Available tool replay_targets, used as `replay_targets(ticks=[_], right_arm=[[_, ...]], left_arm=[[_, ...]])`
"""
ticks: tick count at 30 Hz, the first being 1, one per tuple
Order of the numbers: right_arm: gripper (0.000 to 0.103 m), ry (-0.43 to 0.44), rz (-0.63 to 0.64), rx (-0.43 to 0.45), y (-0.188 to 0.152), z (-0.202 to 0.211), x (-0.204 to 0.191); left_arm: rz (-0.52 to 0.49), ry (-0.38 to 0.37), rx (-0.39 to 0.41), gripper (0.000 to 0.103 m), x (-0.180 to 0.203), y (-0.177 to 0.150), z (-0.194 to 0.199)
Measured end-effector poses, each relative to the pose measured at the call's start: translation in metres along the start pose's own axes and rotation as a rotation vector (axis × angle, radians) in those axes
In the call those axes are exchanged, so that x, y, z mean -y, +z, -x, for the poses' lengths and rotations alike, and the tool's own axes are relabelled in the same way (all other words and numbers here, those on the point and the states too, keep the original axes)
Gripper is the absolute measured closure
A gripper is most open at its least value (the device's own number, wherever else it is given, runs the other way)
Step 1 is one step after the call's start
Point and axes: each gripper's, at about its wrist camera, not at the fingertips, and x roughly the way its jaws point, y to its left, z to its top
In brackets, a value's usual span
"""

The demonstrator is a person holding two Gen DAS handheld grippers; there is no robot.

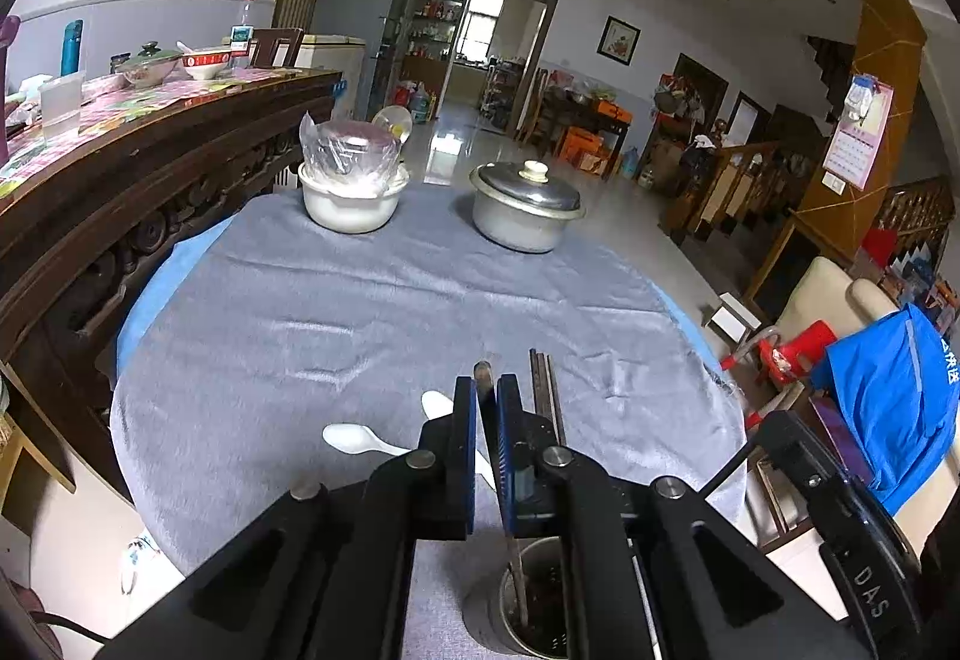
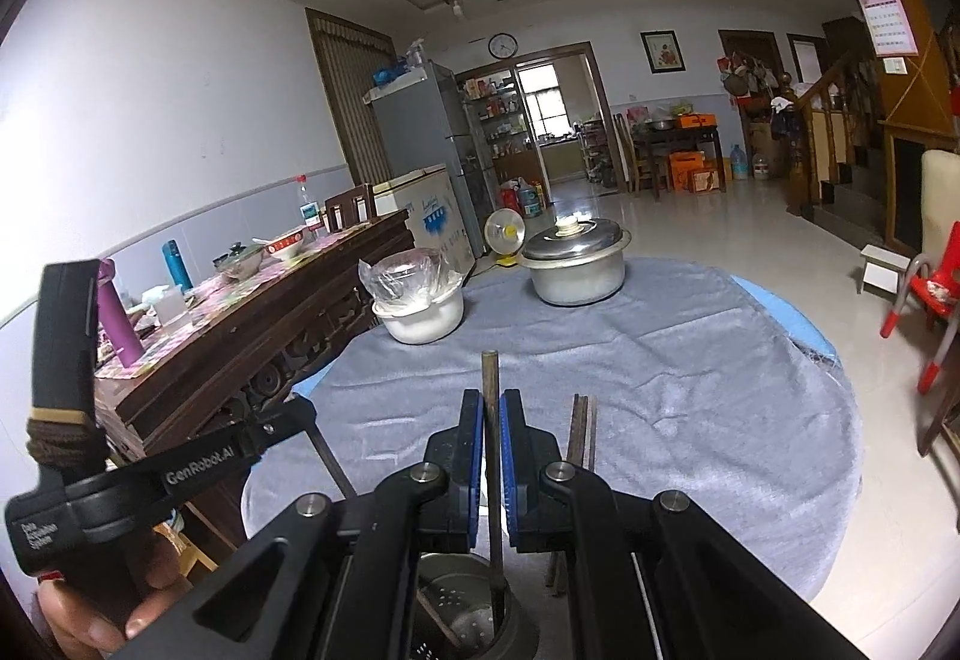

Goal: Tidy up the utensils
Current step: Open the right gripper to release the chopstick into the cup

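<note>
My left gripper (image 1: 486,390) is shut on a dark chopstick (image 1: 483,373) whose lower end stands in a metal utensil holder (image 1: 528,600) under the fingers. My right gripper (image 2: 492,408) is shut on another dark chopstick (image 2: 490,378) that reaches down into the same perforated holder (image 2: 462,618). A pair of dark chopsticks (image 1: 543,384) lies on the grey cloth just right of the left gripper; it also shows in the right wrist view (image 2: 581,432). Two white spoons (image 1: 354,439) lie on the cloth left of the left gripper.
A white pot with a plastic-wrapped bowl (image 1: 351,180) and a lidded metal pot (image 1: 525,207) stand at the far side of the round table (image 1: 300,300). A dark wooden sideboard (image 1: 120,168) runs along the left. A red stool (image 1: 786,354) stands right.
</note>
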Motion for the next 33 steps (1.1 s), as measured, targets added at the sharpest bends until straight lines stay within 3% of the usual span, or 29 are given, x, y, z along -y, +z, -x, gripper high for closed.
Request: replay_targets(ticks=[13,16,17,18,23,26,28,33], right_arm=[[0.096,0.051,-0.065,-0.015,0.000,-0.001,0.006],[0.096,0.049,-0.078,-0.020,0.002,-0.001,0.009],[0.096,0.049,-0.085,-0.024,0.002,-0.002,0.010],[0.096,0.048,-0.090,-0.026,0.001,-0.002,0.011],[0.095,0.043,-0.122,-0.044,0.001,-0.004,0.018],[0.080,0.039,-0.138,-0.054,0.000,-0.005,0.022],[0.056,0.029,-0.141,-0.044,0.000,-0.003,0.022],[0.052,0.011,-0.116,-0.014,0.002,0.002,0.018]], left_arm=[[-0.022,0.012,-0.016,0.093,0.002,0.000,0.000],[-0.030,0.029,-0.011,0.070,0.002,-0.001,0.004],[-0.033,0.040,0.002,0.052,0.002,0.000,0.007],[-0.036,0.048,0.016,0.043,0.002,0.000,0.010],[-0.079,0.141,0.093,0.033,0.003,0.003,0.029],[-0.089,0.194,0.118,0.033,0.001,0.005,0.035],[-0.095,0.234,0.131,0.033,-0.002,0.005,0.037],[-0.101,0.305,0.162,0.033,-0.010,0.007,0.042]])
